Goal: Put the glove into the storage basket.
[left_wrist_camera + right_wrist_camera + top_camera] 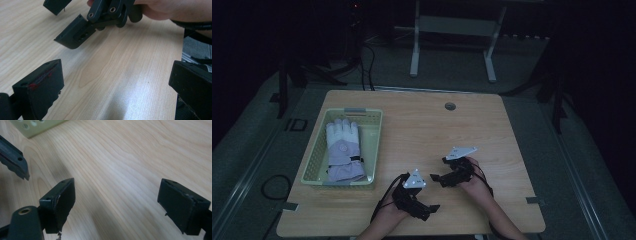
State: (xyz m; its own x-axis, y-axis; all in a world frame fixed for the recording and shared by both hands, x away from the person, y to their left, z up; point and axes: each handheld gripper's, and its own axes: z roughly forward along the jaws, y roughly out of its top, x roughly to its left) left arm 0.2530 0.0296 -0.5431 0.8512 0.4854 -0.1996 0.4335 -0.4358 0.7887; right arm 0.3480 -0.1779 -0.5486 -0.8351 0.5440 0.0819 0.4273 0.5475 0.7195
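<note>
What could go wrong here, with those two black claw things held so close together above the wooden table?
1. The left gripper and right gripper, both open and empty, sit close together; they might bump.
2. Their trailing black cables could snag on a hand.
3. The pale purple and white glove fills the yellow-green plastic basket; a grab might drag the basket along.

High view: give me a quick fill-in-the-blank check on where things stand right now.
1. The glove lies inside the ____.
2. The left gripper has its jaws ____.
3. The right gripper holds ____ between its jaws.
4. Both grippers hover over the bare ____, right of the basket.

Missing words: basket; open; nothing; table
</note>
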